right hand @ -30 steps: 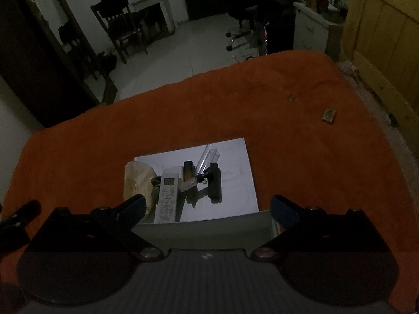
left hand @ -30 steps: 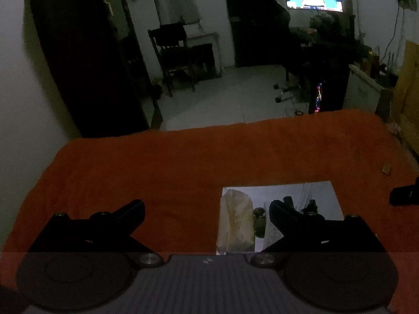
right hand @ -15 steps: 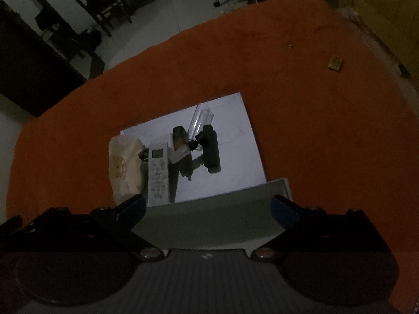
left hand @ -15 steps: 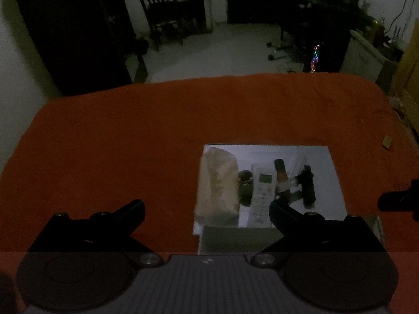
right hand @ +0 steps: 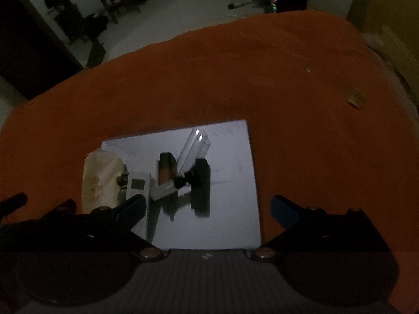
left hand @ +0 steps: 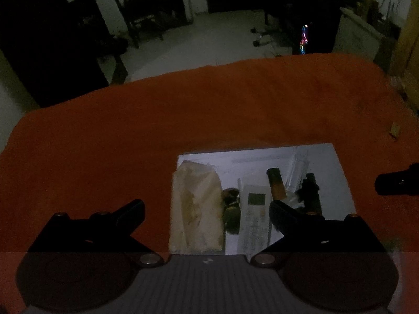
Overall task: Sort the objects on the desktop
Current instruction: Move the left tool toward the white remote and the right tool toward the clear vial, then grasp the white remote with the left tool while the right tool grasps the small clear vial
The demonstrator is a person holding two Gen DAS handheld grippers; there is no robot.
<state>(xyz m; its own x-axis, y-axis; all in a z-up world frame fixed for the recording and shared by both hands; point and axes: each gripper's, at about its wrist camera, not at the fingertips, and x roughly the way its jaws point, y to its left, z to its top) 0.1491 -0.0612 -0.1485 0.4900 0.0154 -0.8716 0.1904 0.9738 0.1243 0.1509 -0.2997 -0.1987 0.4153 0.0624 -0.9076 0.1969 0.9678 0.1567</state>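
A white sheet [left hand: 262, 157] [right hand: 230, 183] lies on the orange cloth with a pile of objects on it. A pale crumpled bag [left hand: 195, 206] [right hand: 99, 175] lies at its left. Beside it are a white remote [left hand: 255, 214] [right hand: 136, 185], a brown stick [left hand: 276, 183] [right hand: 166, 170], a clear tube [right hand: 193, 149] and a black handle-shaped tool [left hand: 310, 193] [right hand: 201, 183]. My left gripper [left hand: 207, 210] is open above the bag. My right gripper [right hand: 208, 205] is open over the sheet's near part. Both are empty.
The orange cloth [left hand: 131, 144] [right hand: 301, 130] covers the table. A small tan block [left hand: 395, 130] [right hand: 355, 99] lies far right on it. The right gripper's black tip [left hand: 395, 183] shows in the left wrist view. Beyond the table are a chair [left hand: 141, 13] and floor.
Both grippers have moved forward and lower over the sheet. The grey tray edge seen near the front half a second ago is out of view. The objects have not moved.
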